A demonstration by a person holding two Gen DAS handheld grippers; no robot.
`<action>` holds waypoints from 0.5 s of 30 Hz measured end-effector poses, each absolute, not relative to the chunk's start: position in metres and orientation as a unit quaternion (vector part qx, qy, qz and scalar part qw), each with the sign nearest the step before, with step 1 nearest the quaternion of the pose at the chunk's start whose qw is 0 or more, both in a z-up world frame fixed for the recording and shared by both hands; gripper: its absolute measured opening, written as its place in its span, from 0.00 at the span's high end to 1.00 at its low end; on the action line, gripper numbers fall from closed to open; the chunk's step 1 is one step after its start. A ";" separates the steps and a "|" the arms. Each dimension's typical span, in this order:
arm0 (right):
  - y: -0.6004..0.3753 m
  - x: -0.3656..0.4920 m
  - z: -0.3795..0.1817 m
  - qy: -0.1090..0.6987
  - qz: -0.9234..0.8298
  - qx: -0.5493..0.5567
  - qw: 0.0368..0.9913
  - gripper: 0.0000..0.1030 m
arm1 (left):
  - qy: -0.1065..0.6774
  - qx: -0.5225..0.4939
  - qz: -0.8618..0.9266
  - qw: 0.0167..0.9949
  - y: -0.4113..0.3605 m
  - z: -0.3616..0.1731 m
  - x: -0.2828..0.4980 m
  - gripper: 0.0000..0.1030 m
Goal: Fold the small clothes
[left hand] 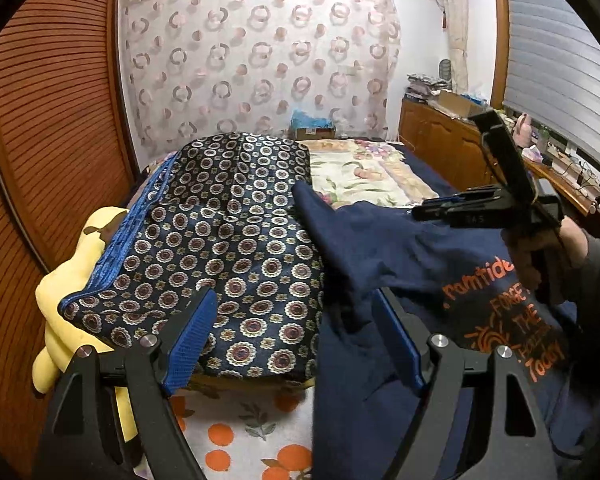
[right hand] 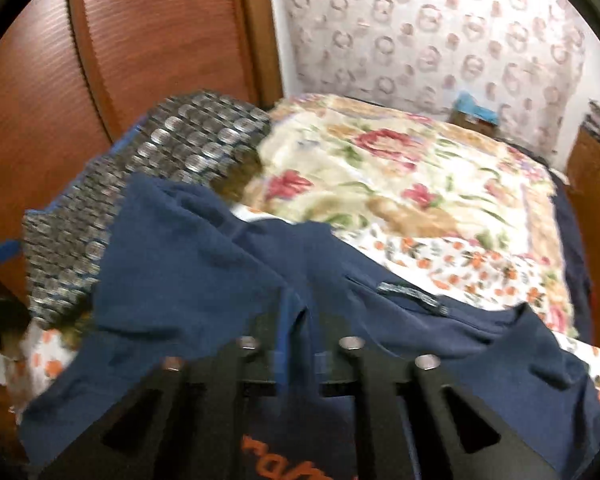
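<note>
a navy t-shirt (left hand: 400,248) is spread rumpled on the bed (right hand: 420,208). the left gripper (left hand: 300,332) is held wide, empty. the right gripper (right hand: 300,340) is narrowed around a shirt fold; contact cannot be told.

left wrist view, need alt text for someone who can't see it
A navy T-shirt with orange print lies rumpled on a bed, beside a dark circle-patterned quilt. The left gripper is open above them; the right gripper reaches in over the shirt.
</note>
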State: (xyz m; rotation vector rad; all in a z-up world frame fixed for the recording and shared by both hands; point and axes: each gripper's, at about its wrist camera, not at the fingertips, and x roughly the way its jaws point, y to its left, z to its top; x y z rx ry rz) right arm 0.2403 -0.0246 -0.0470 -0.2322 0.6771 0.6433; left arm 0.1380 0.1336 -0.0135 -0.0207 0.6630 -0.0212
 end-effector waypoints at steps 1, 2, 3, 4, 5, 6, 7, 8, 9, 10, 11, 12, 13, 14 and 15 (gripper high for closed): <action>-0.017 0.240 -0.047 0.327 0.304 -0.112 0.888 0.58 | 0.325 -0.011 -0.010 0.945 0.133 -0.012 0.138 0.22; -0.018 0.241 -0.046 0.326 0.306 -0.107 0.888 0.57 | 0.325 -0.012 -0.009 0.946 0.132 -0.011 0.138 0.22; -0.020 0.241 -0.045 0.326 0.313 -0.102 0.886 0.55 | 0.324 -0.012 -0.008 0.946 0.132 -0.011 0.139 0.22; -0.022 0.239 -0.043 0.326 0.316 -0.100 0.885 0.53 | 0.323 -0.010 -0.007 0.946 0.132 -0.010 0.139 0.22; -0.027 0.234 -0.044 0.324 0.314 -0.101 0.887 0.48 | 0.323 -0.009 -0.006 0.946 0.131 -0.009 0.139 0.22; -0.030 0.231 -0.046 0.322 0.310 -0.103 0.889 0.44 | 0.323 -0.007 -0.005 0.946 0.130 -0.008 0.140 0.22; -0.035 0.225 -0.047 0.320 0.307 -0.102 0.890 0.41 | 0.323 -0.006 -0.006 0.946 0.128 -0.007 0.142 0.22; -0.043 0.224 -0.047 0.320 0.307 -0.100 0.891 0.37 | 0.322 -0.006 -0.007 0.947 0.127 -0.007 0.143 0.22; -0.050 0.219 -0.046 0.322 0.304 -0.097 0.891 0.35 | 0.322 -0.003 -0.009 0.947 0.124 -0.006 0.145 0.22; -0.059 0.214 -0.047 0.324 0.299 -0.096 0.893 0.34 | 0.322 0.000 -0.010 0.947 0.122 -0.005 0.147 0.22; -0.070 0.213 -0.050 0.325 0.294 -0.097 0.894 0.34 | 0.321 0.002 -0.010 0.947 0.121 -0.005 0.148 0.22; -0.080 0.207 -0.049 0.323 0.288 -0.098 0.896 0.34 | 0.319 0.003 -0.012 0.948 0.118 -0.004 0.150 0.22; -0.087 0.203 -0.047 0.322 0.280 -0.099 0.899 0.34 | 0.318 0.002 -0.015 0.948 0.116 -0.003 0.152 0.22; -0.098 0.201 -0.045 0.321 0.272 -0.096 0.902 0.34 | 0.317 -0.001 -0.020 0.948 0.113 -0.003 0.154 0.22; -0.110 0.195 -0.044 0.319 0.262 -0.091 0.906 0.34 | 0.318 -0.003 -0.025 0.948 0.111 -0.003 0.156 0.22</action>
